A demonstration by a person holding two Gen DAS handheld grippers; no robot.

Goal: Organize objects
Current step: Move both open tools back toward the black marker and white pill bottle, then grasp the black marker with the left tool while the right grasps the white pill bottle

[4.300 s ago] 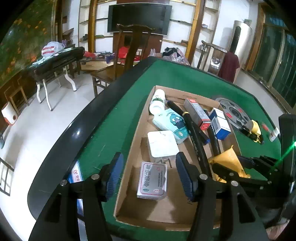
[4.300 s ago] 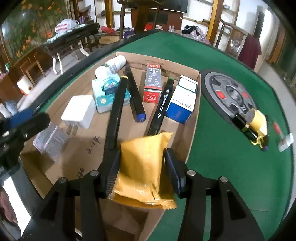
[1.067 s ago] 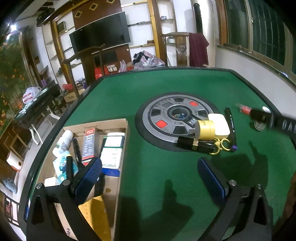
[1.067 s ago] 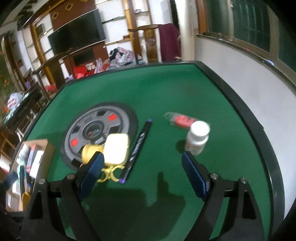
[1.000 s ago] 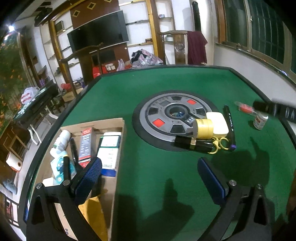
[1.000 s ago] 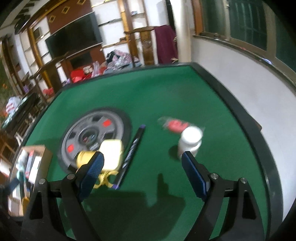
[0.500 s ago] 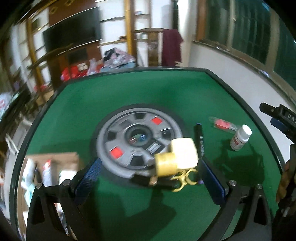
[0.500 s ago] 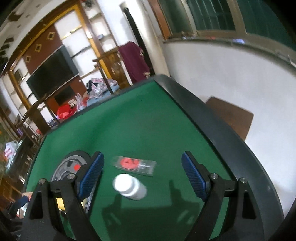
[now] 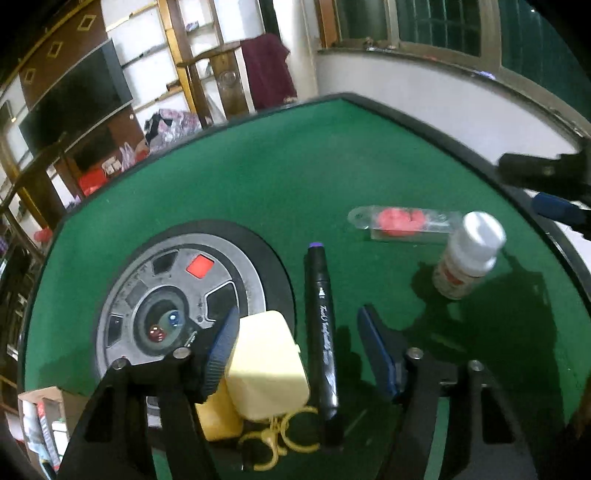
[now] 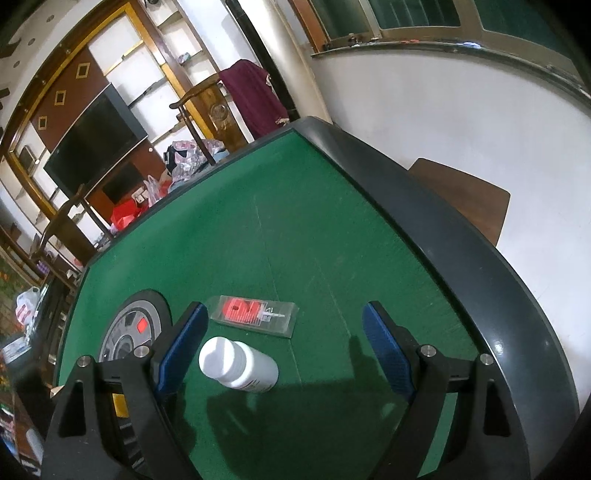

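Both grippers have left the cardboard box for the far side of the green table.

Left gripper (image 9: 299,350) spread wide around a cream block (image 9: 266,365) and black marker (image 9: 322,332); right gripper (image 10: 284,345) spread wide, white bottle (image 10: 238,365) between its fingers, by the left one.

Cardboard box (image 9: 40,417) cut off at frame edge

Behind the green table (image 10: 295,229) stands a wooden chair (image 10: 207,107) with a dark red cloth (image 10: 255,96). Left of it hangs a TV (image 10: 92,144). Right of it are white wall (image 10: 424,96) and windows (image 10: 417,14).
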